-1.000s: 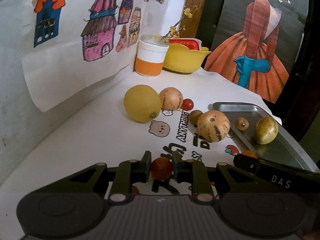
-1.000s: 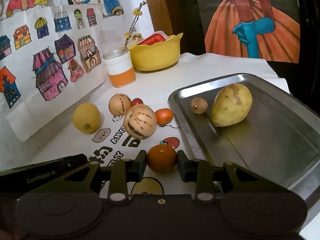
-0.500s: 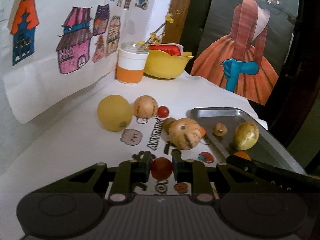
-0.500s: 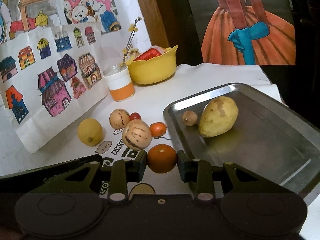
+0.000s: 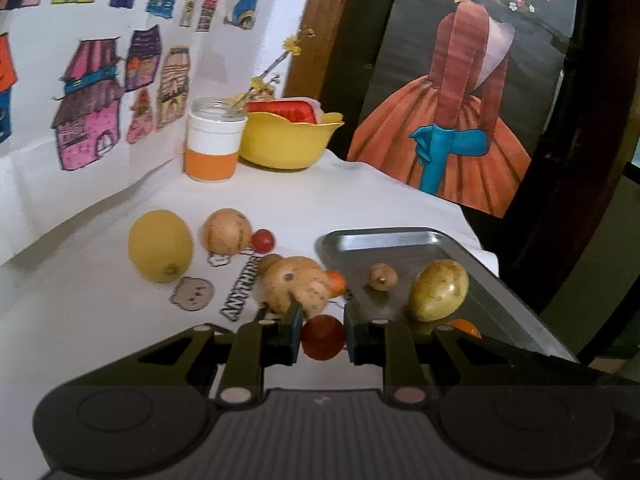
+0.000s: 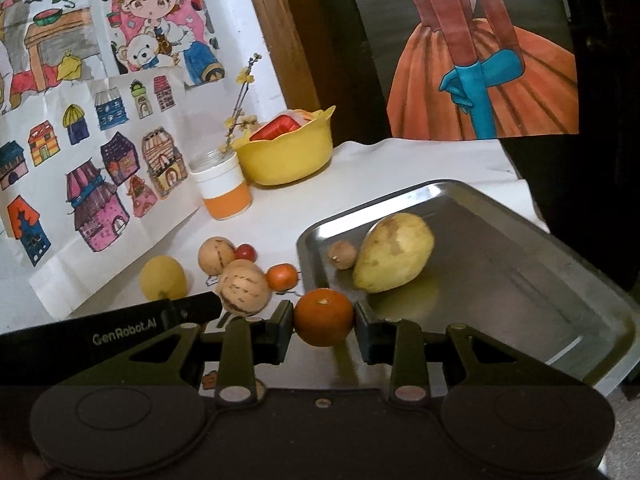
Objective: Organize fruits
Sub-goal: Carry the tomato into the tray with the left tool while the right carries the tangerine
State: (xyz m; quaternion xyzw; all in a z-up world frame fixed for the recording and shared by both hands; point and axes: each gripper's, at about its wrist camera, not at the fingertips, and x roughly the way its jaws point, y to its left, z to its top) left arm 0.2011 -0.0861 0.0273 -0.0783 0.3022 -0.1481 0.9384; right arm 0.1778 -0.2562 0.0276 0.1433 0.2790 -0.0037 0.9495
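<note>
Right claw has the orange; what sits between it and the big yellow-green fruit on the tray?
Only bare tray floor and its near rim separate the orange from the yellow-green fruit, in the right wrist view.

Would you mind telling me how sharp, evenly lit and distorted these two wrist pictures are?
Left wrist view: motion-soft, the speckled round fruit smeared; dim, with dark vignetted corners. Right wrist view: crisper, the orange in the right claw sharp, glare streaks on the metal tray. Both bend straight lines, fisheye style.
</note>
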